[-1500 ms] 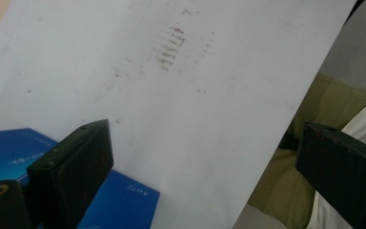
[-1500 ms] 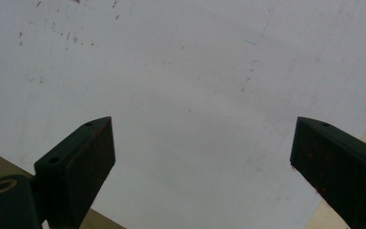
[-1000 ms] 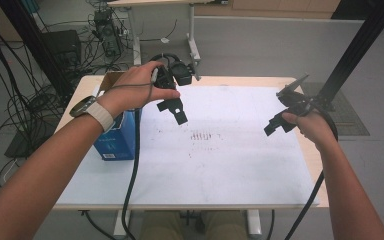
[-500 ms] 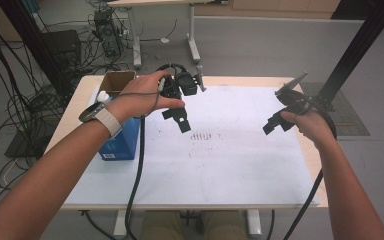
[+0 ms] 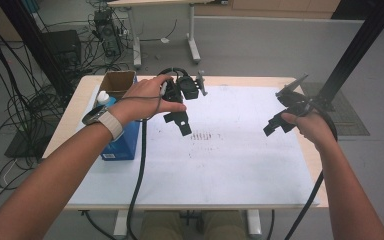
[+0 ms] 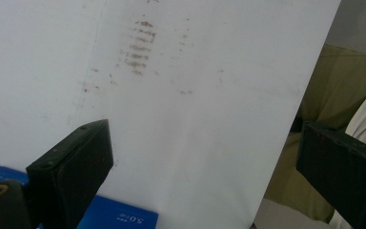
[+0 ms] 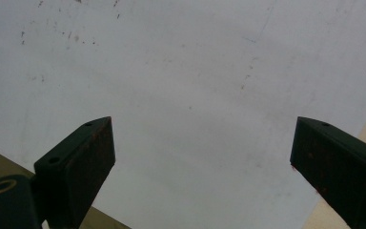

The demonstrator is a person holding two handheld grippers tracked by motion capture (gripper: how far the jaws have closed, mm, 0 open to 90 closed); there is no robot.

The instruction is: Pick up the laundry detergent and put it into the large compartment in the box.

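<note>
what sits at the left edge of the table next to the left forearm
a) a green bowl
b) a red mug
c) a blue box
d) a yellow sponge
c, since the high view shows a blue box at the table's left edge beside the left forearm, and its blue corner also shows in the left gripper view, below the left gripper with its jaws wide apart.

White mat [image 5: 230, 170] lies open; blue box [image 5: 122, 145] blocks its left edge.

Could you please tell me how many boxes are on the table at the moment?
2: a blue box at the white sheet's left edge under the left forearm, and an open cardboard box just behind it at the far left corner. Others may be hidden behind the arm.
</note>
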